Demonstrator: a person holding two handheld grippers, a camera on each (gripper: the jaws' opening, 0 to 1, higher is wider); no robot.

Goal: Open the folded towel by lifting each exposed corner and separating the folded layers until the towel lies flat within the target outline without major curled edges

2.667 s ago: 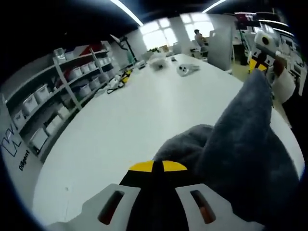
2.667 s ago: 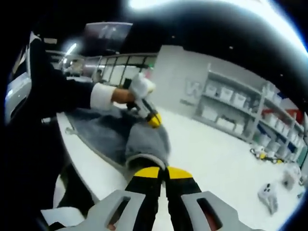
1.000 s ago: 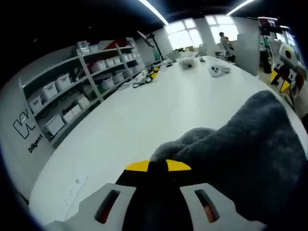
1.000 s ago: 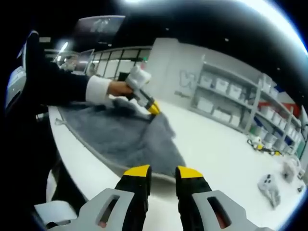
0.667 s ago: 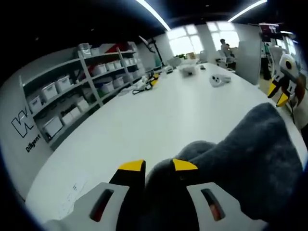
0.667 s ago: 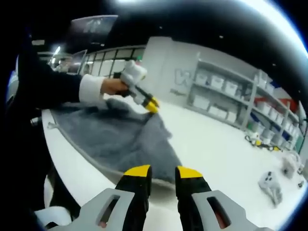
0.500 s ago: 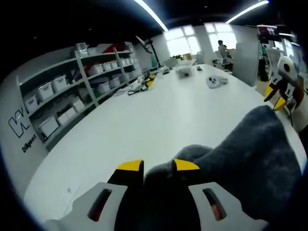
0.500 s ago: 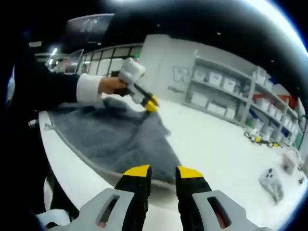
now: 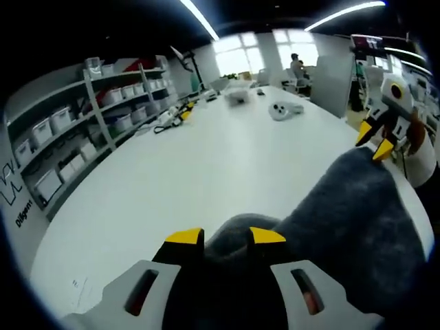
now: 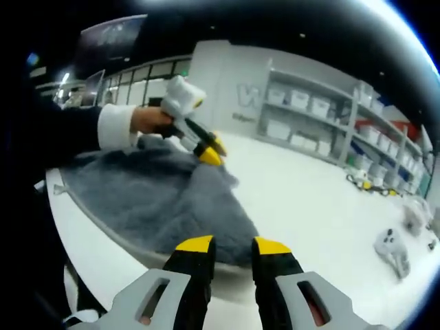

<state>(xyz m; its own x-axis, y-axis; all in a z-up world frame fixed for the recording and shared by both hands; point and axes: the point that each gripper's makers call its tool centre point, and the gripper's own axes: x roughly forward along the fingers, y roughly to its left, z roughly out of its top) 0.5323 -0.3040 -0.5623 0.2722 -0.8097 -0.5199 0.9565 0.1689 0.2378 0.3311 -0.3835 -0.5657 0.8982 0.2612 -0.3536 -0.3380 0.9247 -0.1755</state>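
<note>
The white bench (image 9: 206, 165) is stretching away wide, with the grey towel (image 10: 151, 199) lying spread across its near corner. The left tongs (image 9: 225, 237) are hovering with jaws parted over a raised fold of towel. The right tongs (image 10: 232, 246) are waiting released, just short of the towel's edge, gripping nothing.
</note>
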